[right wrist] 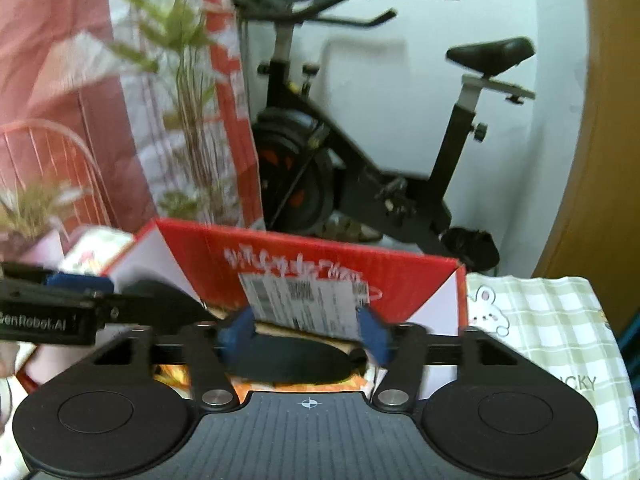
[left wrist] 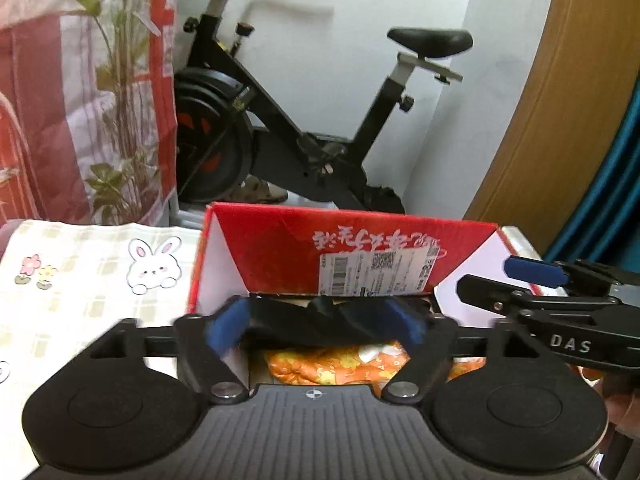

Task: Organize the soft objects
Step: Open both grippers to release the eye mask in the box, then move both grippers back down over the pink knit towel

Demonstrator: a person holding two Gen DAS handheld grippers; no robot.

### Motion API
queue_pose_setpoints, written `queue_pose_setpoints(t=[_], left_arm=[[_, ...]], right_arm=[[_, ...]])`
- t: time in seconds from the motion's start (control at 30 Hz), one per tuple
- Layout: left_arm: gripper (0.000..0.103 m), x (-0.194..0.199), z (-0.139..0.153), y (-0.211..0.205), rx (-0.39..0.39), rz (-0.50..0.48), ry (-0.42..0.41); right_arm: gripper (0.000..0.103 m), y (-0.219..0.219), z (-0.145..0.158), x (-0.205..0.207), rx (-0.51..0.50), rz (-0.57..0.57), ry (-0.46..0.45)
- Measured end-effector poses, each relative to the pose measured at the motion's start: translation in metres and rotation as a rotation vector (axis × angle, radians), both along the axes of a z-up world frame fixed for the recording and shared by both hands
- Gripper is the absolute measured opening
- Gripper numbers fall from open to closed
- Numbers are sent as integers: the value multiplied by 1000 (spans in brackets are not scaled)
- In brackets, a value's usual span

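Observation:
A red cardboard box (left wrist: 280,248) with white inner flaps stands open in front of both grippers. Inside lies an orange patterned soft item (left wrist: 340,364), and a black cloth (left wrist: 280,320) rests on top of it. My left gripper (left wrist: 314,324) hangs over the box mouth, open wide, its blue pads (left wrist: 224,328) apart from the cloth's ends. In the right wrist view the black cloth (right wrist: 288,356) lies low in the box (right wrist: 200,256), just below my open right gripper (right wrist: 304,334), with the orange item (right wrist: 356,384) under it. Each gripper shows in the other's view: right gripper (left wrist: 492,280), left gripper (right wrist: 120,288).
The box sits on a checked cloth with rabbit prints (left wrist: 100,280), which also lies right of the box (right wrist: 540,320). Behind stand a black exercise bike (left wrist: 320,140), a leafy plant (left wrist: 120,100) before red-and-white fabric, and a wooden door (left wrist: 560,100). A small potted plant (right wrist: 36,208) is at left.

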State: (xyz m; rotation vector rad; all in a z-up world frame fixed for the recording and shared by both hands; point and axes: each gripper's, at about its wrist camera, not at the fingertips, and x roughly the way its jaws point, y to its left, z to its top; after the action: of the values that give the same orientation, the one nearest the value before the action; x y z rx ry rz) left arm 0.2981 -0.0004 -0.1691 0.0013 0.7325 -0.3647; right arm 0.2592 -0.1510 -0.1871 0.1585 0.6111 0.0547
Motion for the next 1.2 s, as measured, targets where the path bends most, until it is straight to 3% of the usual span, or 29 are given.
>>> queue_pose_setpoints(t=[0.03,0.2,0.43,0.67,1.2], left_arm=[[99,-4,4,3,-10,6,-12],[103,-30,25,10,-20,-6,-68],[103,-72,48,20,10,-20,-153],[103,-113,53,28,16,2,-199],[103,-192,26,58,18,53,-193]], right_arm=[[70,0,4,-4,-10,-3,-6],[102,-1,24,-28,-21,-28,-58],[103,-1,45,-63,3,-24,-105],[103,7,53,-108,5,-17,-158],[103,8,20,-206,18,-53,-189]])
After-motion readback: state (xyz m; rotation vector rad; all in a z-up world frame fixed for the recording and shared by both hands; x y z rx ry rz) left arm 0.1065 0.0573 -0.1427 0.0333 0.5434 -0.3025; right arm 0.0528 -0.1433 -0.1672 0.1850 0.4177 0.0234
